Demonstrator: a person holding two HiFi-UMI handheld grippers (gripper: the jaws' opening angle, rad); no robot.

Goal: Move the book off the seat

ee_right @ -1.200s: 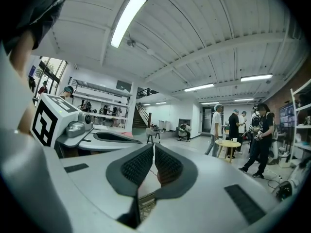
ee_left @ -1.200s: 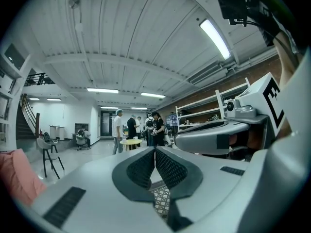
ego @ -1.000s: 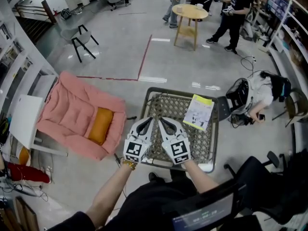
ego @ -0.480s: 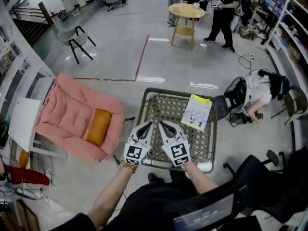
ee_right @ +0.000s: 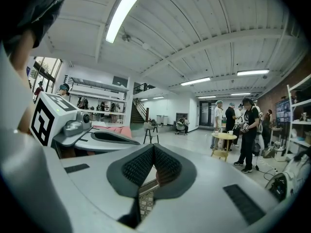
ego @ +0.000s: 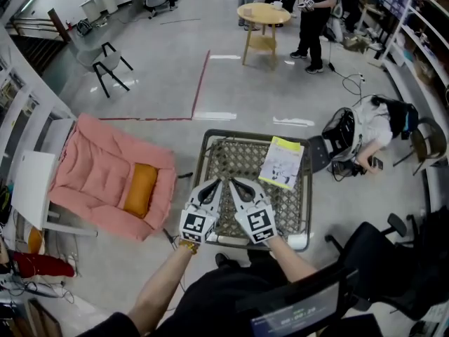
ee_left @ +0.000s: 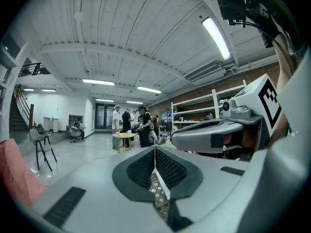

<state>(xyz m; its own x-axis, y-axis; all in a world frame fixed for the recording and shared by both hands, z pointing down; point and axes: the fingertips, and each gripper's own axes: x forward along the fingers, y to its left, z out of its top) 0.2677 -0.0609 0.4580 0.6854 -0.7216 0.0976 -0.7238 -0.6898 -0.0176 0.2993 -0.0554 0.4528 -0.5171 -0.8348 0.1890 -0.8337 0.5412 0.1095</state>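
So here's where I'm at: both of my grippers are held side by side over the near edge of the woven seat (ego: 238, 154), pointing across it. My left gripper (ego: 216, 182) has its jaws pressed together with nothing between them, and looking down its own view I just see the two dark ribbed pads meeting in a line with a bit of the lattice weave showing below. Same deal with my right gripper (ego: 236, 182), jaws closed all the way and empty, weave visible under the pads. The two are just beside each other, tips nearly touching. The book (ego: 282, 162) is lying flat on the seat, over on the far right part of it, white cover with a yellow band along its far edge, slightly tilted relative to the frame. It's ahead and to the right of my right gripper, and neither gripper is touching it. Off to the left on the floor sits a pink padded chair (ego: 98, 167) with an orange cushion (ego: 139, 189) on it, well apart from the seat. A few people are standing around further back in the room.
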